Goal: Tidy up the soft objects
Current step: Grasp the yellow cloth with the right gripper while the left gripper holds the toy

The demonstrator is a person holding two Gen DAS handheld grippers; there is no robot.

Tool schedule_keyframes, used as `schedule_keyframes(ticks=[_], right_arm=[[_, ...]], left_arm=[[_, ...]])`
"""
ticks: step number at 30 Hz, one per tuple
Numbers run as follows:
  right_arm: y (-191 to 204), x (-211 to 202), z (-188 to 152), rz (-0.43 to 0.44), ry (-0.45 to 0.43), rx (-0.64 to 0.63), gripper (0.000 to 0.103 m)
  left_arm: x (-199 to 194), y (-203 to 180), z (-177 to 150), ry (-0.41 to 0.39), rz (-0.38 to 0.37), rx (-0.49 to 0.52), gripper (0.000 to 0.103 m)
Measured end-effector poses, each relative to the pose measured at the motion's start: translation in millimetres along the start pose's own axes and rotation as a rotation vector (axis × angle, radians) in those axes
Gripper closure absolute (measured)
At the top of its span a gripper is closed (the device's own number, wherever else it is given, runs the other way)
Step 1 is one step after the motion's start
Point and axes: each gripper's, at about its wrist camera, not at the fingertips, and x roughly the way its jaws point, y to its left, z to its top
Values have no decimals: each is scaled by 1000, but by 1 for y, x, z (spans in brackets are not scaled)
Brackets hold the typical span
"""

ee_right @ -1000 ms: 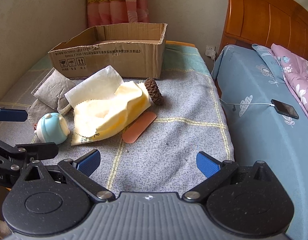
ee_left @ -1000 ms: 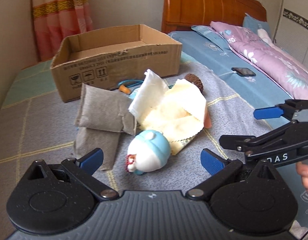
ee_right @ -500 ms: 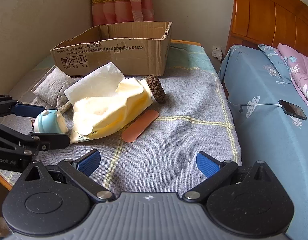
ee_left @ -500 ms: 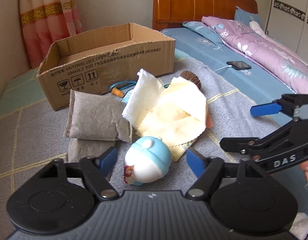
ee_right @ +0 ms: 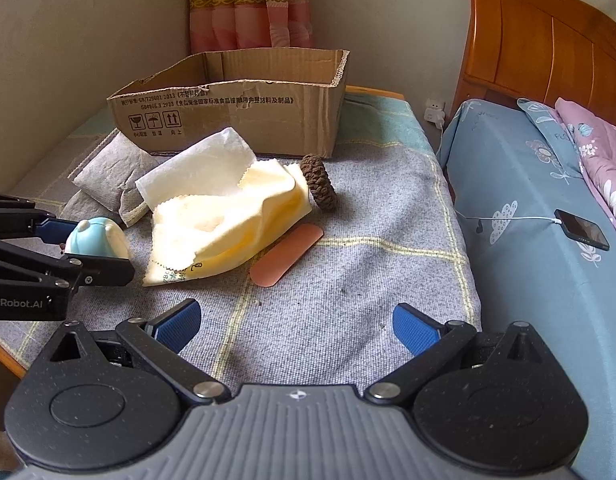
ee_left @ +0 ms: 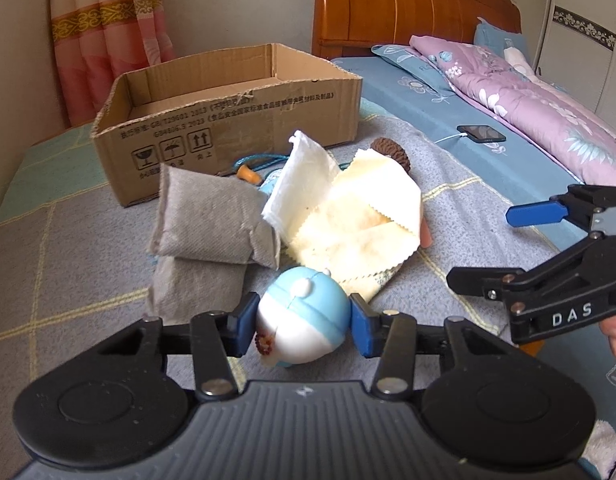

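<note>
Since the earlier frame, my left gripper (ee_left: 301, 322) has narrowed from wide open around the blue-and-white toy (ee_left: 301, 320); its jaws are closing, and the blue pads (ee_left: 243, 322) now sit against the toy's two sides. Toy: resting on the grey blanket (ee_left: 448, 216), nearest me, just in front of two grey pouches (ee_left: 211, 216) stacked one on the other. Right of the pouches: a white cloth (ee_left: 299, 180) lying over a yellow cloth (ee_left: 360, 232). Beyond these: a brown knitted ring (ee_right: 318, 182) and a pink strip (ee_right: 287, 254) on the blanket. Far side: an open cardboard box (ee_left: 235, 120). My right gripper (ee_right: 295, 326) hangs wide open over bare blanket, nothing between its fingers. On the blue bedsheet (ee_right: 528, 208) to the right lies a phone (ee_right: 582, 229) on a cable.
</note>
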Motion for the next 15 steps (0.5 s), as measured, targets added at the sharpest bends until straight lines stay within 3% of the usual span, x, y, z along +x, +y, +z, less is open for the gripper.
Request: schedule_keyframes(ticks=[15], right_arm=[[23, -6, 6, 9, -33, -77, 0]], left_arm=[[-24, 31, -26, 15, 76, -83, 56]])
